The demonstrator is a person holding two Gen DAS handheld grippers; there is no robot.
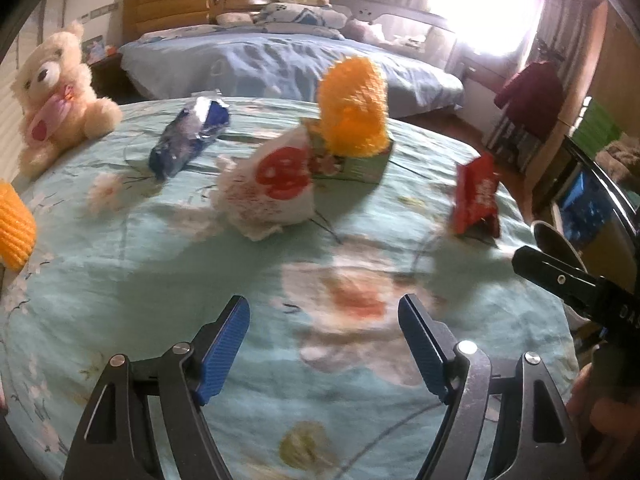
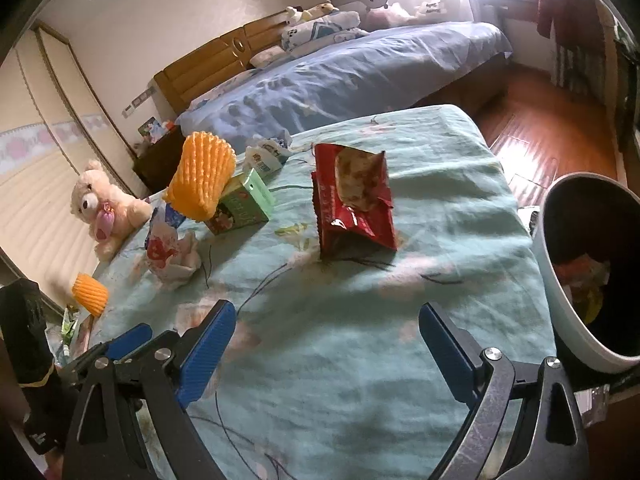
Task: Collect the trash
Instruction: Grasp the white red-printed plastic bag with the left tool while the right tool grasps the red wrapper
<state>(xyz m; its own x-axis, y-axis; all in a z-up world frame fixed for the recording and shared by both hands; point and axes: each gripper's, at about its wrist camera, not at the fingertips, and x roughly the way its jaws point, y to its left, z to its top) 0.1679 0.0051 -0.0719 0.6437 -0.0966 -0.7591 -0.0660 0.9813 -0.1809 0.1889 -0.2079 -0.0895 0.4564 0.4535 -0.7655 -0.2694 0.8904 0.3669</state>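
Trash lies on a teal floral cloth (image 1: 120, 280). A red snack bag (image 1: 476, 198) stands at the right; it also shows in the right wrist view (image 2: 352, 204), straight ahead of my right gripper. A white crumpled wrapper with a red print (image 1: 276, 184) (image 2: 170, 254), a blue foil bag (image 1: 188, 140), a green carton (image 1: 356, 162) (image 2: 240, 206) and an orange foam net (image 1: 354, 106) (image 2: 200, 176) lie further back. My left gripper (image 1: 324, 340) is open and empty above the cloth. My right gripper (image 2: 324, 344) is open and empty.
A white bin (image 2: 560, 280) holding some trash stands right of the table. A plush bear (image 1: 56, 92) (image 2: 104, 204) sits at the far left edge. A second orange net (image 1: 14, 224) (image 2: 90, 294) lies at the left edge. A bed (image 1: 280, 60) is behind.
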